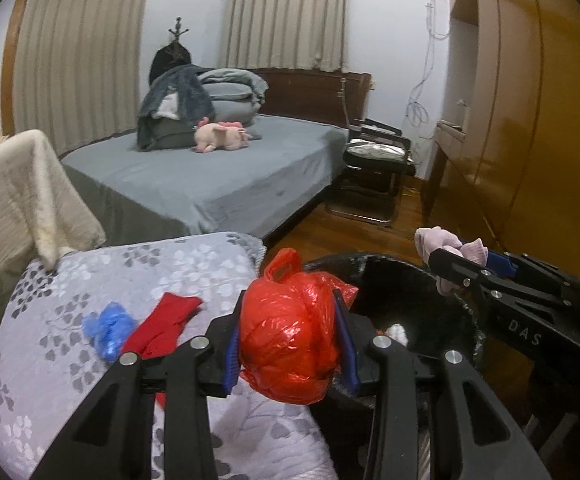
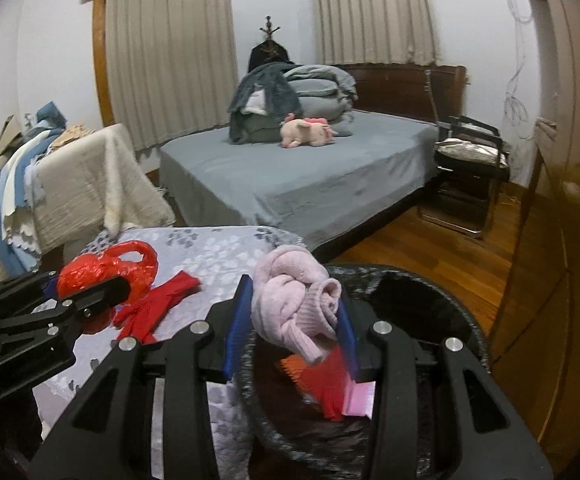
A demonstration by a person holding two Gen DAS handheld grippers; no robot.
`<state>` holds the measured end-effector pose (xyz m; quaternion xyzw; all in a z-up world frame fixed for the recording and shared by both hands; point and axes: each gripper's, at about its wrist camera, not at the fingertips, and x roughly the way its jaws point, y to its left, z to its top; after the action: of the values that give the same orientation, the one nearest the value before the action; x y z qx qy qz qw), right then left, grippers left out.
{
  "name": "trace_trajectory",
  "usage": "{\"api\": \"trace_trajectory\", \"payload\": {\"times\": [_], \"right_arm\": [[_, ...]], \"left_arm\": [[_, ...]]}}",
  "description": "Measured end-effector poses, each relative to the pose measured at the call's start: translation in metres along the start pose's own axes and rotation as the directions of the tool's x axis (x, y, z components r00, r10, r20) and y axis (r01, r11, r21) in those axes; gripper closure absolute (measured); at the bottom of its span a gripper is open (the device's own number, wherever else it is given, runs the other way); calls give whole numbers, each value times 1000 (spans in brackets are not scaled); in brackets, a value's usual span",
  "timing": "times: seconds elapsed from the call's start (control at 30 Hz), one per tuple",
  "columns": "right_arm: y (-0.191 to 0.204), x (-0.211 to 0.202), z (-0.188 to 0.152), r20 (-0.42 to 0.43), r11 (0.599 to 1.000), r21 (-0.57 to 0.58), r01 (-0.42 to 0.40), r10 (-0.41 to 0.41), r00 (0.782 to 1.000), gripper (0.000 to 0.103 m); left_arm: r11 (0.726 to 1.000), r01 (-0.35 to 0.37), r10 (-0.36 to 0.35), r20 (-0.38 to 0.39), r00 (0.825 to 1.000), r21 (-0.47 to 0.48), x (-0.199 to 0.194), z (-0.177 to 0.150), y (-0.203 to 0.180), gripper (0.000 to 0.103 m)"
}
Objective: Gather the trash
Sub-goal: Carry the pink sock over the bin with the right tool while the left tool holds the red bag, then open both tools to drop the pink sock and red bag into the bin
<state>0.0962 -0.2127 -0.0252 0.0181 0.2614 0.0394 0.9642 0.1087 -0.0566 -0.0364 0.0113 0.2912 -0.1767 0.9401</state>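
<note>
My left tongs [image 1: 290,340] and right tongs [image 2: 296,320] are matte black, angular linkages with round silver screws and ribbed blue pads [image 1: 232,354]; one arm bears pale lettering.

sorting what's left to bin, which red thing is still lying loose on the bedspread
The flat red cloth, beside the blue wad; the red plastic bag is clamped in the left claw.
</note>
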Motion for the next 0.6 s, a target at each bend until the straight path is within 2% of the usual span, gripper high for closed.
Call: {"api": "trace_trajectory", "payload": {"times": [0.6], "right_arm": [[-62, 3, -14, -16, 989, 63, 134, -133, 991, 65]], "left_arm": [[993, 103, -103, -15, 995, 63, 43, 10, -51, 64]]}}
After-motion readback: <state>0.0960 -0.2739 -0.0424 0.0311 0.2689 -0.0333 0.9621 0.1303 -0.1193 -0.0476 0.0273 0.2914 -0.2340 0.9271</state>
